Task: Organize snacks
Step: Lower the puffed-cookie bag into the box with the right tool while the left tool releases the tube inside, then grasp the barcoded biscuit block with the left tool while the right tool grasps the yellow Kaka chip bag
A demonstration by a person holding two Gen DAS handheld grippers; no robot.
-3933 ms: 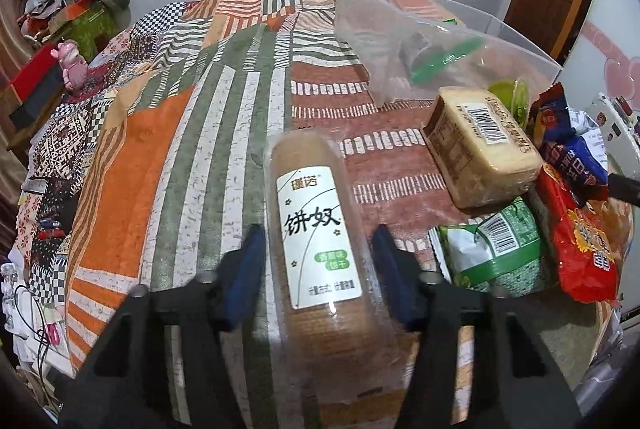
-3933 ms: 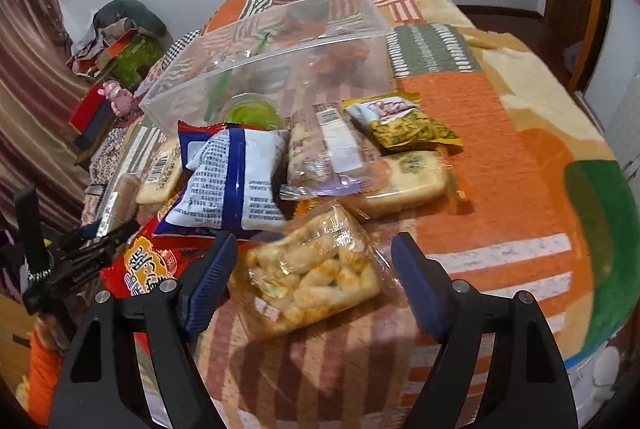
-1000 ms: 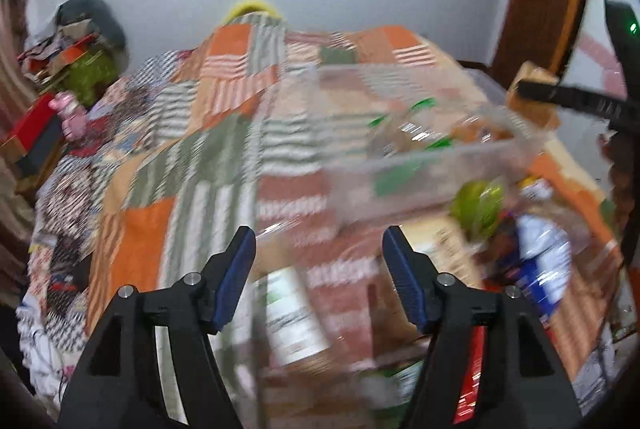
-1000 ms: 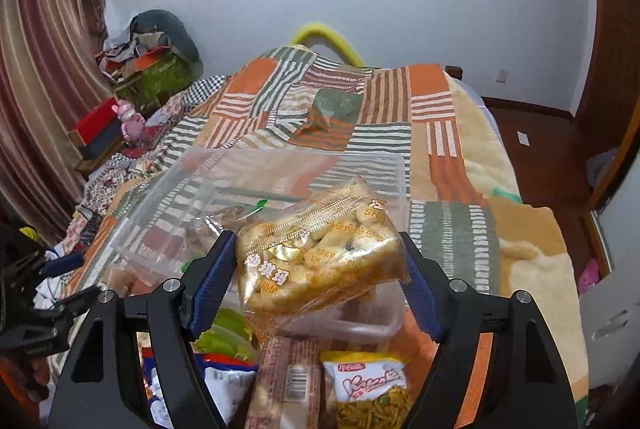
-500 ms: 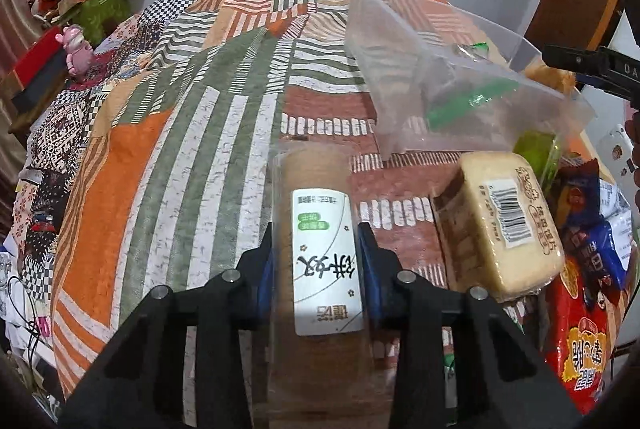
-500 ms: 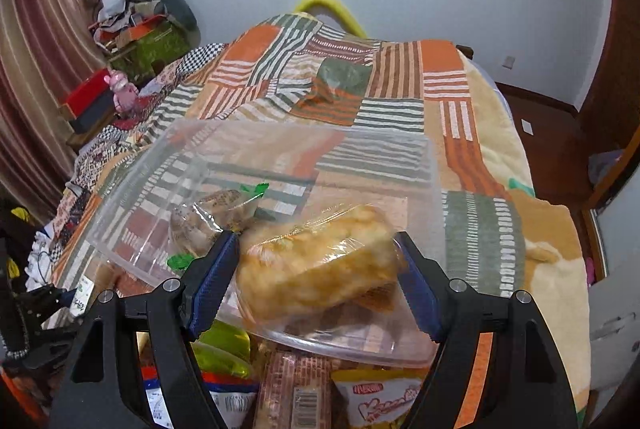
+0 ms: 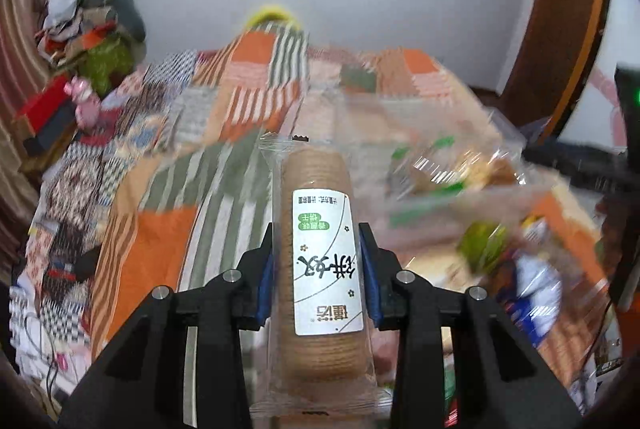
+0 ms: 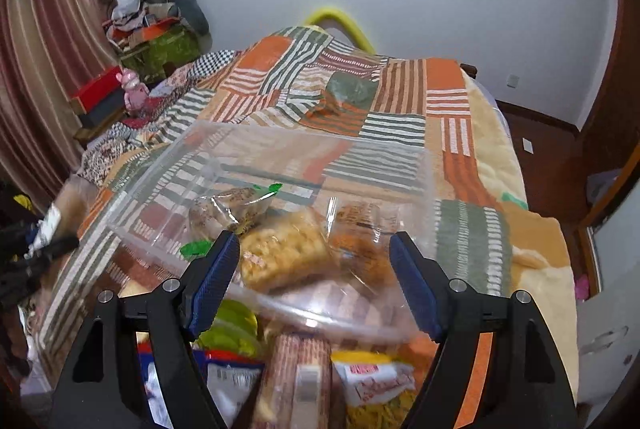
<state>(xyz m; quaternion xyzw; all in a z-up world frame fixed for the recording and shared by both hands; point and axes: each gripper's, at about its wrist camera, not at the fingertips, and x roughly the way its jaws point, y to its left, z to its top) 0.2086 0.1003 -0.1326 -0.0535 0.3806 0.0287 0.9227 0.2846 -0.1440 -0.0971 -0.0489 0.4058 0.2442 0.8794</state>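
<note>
Biscuit roll [image 7: 320, 261] clamped in left gripper [image 7: 318, 265]

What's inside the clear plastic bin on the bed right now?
The clear bin holds a bag of yellow puffed snacks, an orange-brown packet beside it and a small wrapped snack with a green tag. Glare and wrappers hide anything beneath them.
</note>
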